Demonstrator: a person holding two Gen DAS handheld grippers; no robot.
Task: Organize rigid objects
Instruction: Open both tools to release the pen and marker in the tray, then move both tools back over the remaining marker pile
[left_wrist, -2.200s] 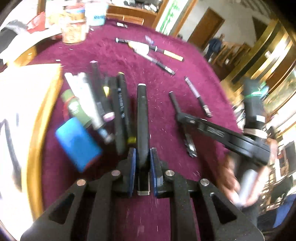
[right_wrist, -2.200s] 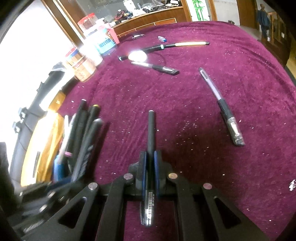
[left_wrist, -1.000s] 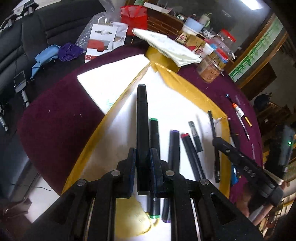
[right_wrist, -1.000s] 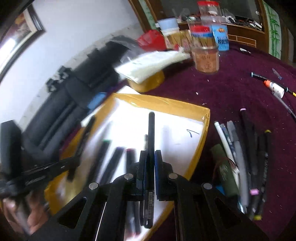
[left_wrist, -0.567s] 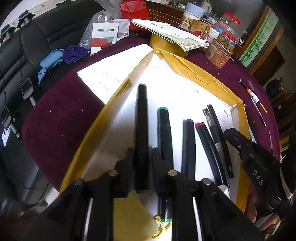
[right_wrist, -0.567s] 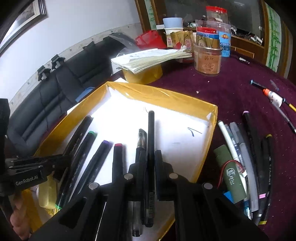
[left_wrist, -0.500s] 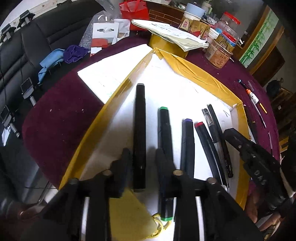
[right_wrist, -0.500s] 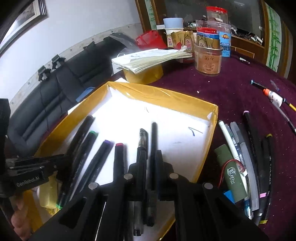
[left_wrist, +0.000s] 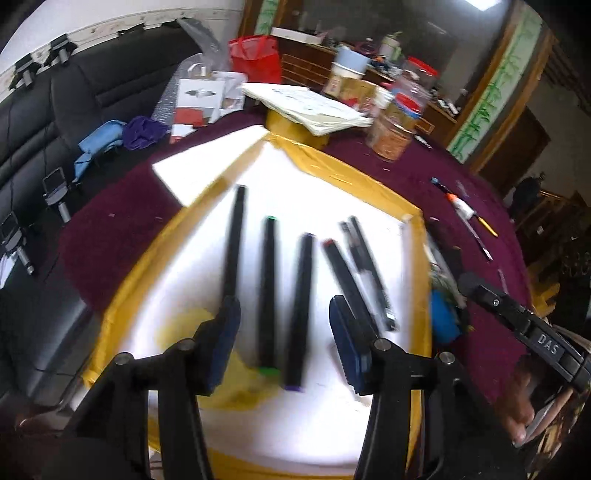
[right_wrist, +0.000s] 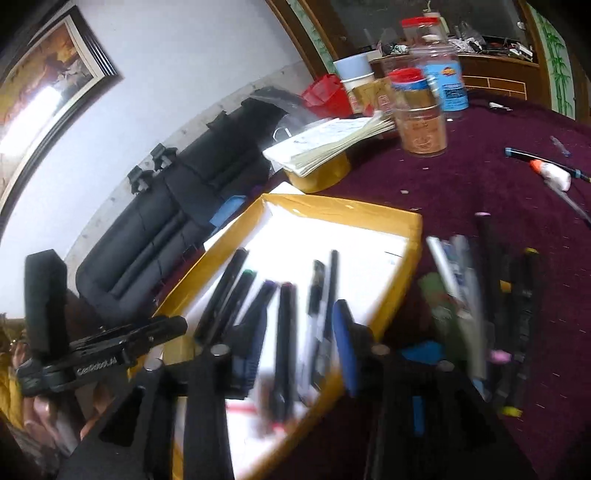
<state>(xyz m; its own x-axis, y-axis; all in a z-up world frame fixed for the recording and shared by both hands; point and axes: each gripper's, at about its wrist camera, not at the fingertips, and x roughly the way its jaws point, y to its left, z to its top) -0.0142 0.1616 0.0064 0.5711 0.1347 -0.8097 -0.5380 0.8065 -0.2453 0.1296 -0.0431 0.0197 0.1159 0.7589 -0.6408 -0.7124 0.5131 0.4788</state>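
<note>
Left gripper (left_wrist: 282, 341) and right gripper (right_wrist: 297, 341) both opening, nothing gripped, above pens lying in the yellow tray (left_wrist: 369, 181).

Right gripper (right_wrist: 299, 343) hangs over the near edge of the yellow-walled tray (right_wrist: 399, 218), jaws opening with nothing clamped between the blue pads. Six dark pens and markers (right_wrist: 284, 332) lie side by side on the tray's white floor. A loose bundle of pens (right_wrist: 476, 295) rests on the maroon cloth (right_wrist: 480, 184) just right of the tray; left gripper (right_wrist: 122, 350) shows at the left edge.
</note>
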